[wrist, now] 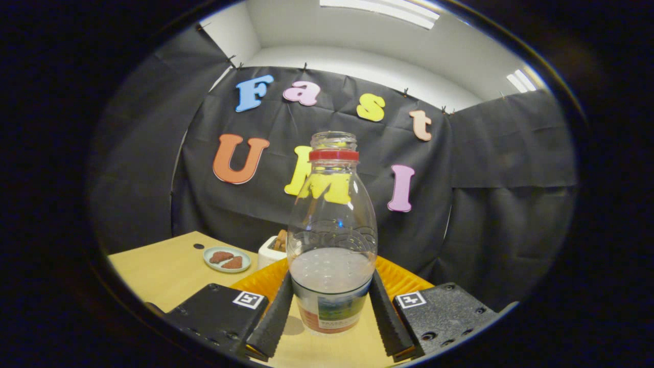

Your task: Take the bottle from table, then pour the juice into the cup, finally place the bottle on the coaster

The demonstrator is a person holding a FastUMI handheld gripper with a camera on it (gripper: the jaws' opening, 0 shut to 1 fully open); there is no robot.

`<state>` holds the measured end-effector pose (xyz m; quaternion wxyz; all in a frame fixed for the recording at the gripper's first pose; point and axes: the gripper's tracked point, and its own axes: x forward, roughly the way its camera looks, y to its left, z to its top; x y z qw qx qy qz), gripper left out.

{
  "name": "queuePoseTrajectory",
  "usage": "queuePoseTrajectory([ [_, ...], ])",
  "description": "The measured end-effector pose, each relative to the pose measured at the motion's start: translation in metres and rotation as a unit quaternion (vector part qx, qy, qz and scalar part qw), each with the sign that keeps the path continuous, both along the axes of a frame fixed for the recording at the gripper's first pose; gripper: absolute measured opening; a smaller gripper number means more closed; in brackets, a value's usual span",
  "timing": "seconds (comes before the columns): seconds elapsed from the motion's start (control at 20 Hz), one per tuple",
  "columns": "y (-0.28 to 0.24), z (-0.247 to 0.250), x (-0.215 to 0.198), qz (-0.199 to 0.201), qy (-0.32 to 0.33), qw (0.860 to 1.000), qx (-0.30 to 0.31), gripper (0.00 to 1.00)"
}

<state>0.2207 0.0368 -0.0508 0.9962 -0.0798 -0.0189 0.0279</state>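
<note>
The hand-held gripper (331,306) pinches the uncapped juice bottle (332,240), both fingers pressing its lower sides. The bottle stands upright on the tabletop (168,266), before an orange mat (403,278). A plate of cookies (227,259) sits well beyond.

Recording booth: black cloth walls (485,153), wooden table (163,266), ceiling strip lights (380,11).

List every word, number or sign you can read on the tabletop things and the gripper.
Label on the bottle: print too small and blurred to read.
Square markers on the gripper: black-and-white patterns, no words.
The gripper's fingers press on both sides of the bottle.
</note>
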Motion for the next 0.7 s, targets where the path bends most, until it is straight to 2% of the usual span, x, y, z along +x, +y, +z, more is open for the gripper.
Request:
queuePoseTrajectory([
  [0.25, 0.01, -0.013, 0.019, 0.027, -0.016, 0.999, 0.014, 0.79],
  [0.55, 0.021, -0.074, 0.054, 0.028, 0.011, 0.999, 0.026, 0.79],
  [0.7, 0.032, -0.099, 0.073, 0.042, 0.02, 0.998, 0.035, 0.79],
])
